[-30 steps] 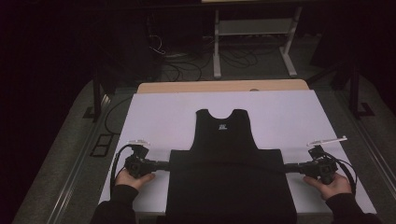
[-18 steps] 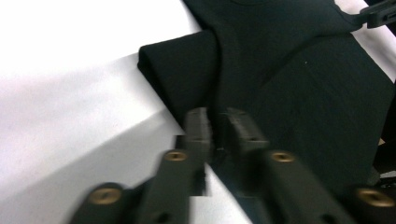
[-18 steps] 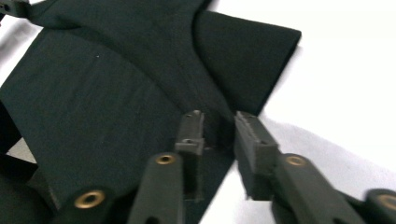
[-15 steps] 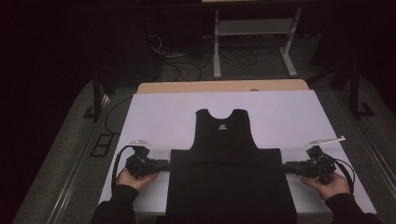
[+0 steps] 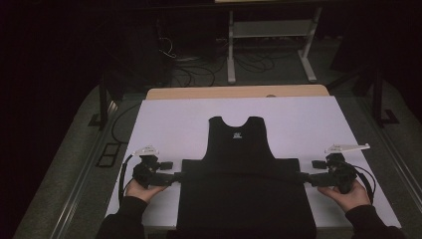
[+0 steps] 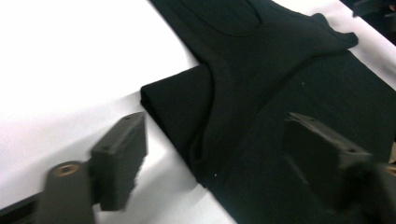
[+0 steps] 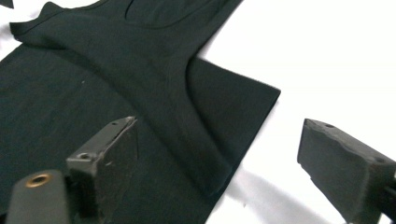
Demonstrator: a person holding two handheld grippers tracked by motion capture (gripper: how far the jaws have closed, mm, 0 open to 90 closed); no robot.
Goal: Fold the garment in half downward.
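Observation:
A black sleeveless top (image 5: 241, 194) lies flat on the white table cover (image 5: 174, 119), neck pointing away and its wide lower part folded, with a fold line between the two grippers. My left gripper (image 5: 178, 175) sits at the fold's left corner. Its jaws have just been opening and now stand wide (image 6: 215, 121), with the cloth corner (image 6: 177, 100) lying loose ahead of them, not pinched. At the right corner, my right gripper (image 5: 302, 177) has also just been opening. Its jaws are spread (image 7: 219, 123) over the cloth's edge (image 7: 243, 107) without pressing it.
A wooden table edge (image 5: 234, 92) shows beyond the white cover. Behind it on the dark floor are a metal stand (image 5: 268, 30) and loose cables (image 5: 199, 59). White surface lies bare to both sides of the top.
Both grippers' jaws have opened and let go of the fold's corners. The hands have hardly moved and the top has stayed flat.

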